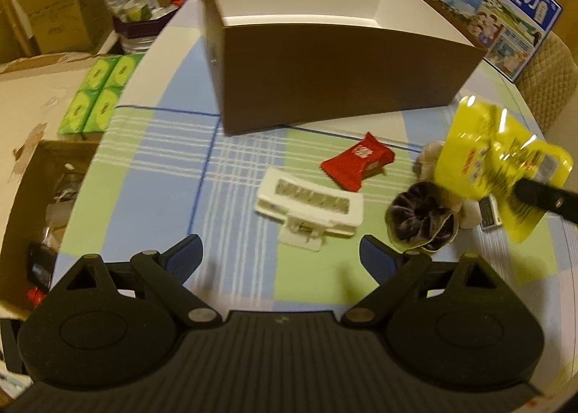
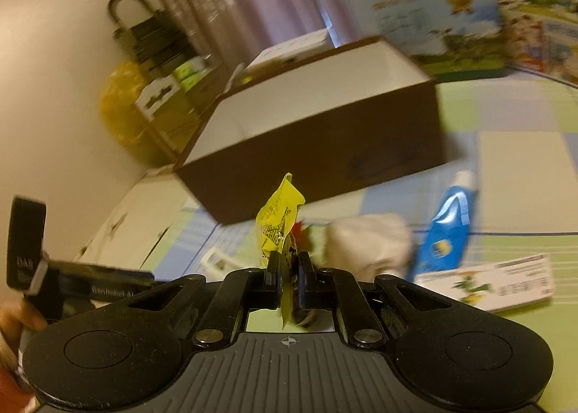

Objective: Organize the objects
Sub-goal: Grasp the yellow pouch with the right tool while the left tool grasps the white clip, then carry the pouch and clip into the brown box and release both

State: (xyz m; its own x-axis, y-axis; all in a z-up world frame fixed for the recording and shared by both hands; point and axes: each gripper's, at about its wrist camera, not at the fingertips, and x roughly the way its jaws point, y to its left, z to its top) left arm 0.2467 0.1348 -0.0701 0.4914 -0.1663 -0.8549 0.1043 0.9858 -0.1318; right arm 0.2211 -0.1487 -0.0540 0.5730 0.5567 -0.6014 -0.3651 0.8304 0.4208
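Over by the left edge of the worktop [image 1: 173,131] the checked cloth is bare, and that's where the left tongs [image 1: 281,258] hang, jaws wide with nothing between them, pointed down at the white clip [image 1: 309,205] lying mid-worktop, so I'd guess that's their next pick. Just past the clip sits a red snack packet [image 1: 356,162], and behind both is the brown box [image 1: 336,87], open on top and empty as far as I can see, surely where everything's meant to go. Plenty of open cloth between the clip and the box's front wall, so a straight lift over that wall looks easy. Further right, a dark scrunchie-looking thing [image 1: 421,219] sits in a tight cluster near the right edge. The right tongs [image 2: 288,268] are clamped on the yellow packet [image 2: 278,218], held up off the worktop, probably so it clears the box rim.
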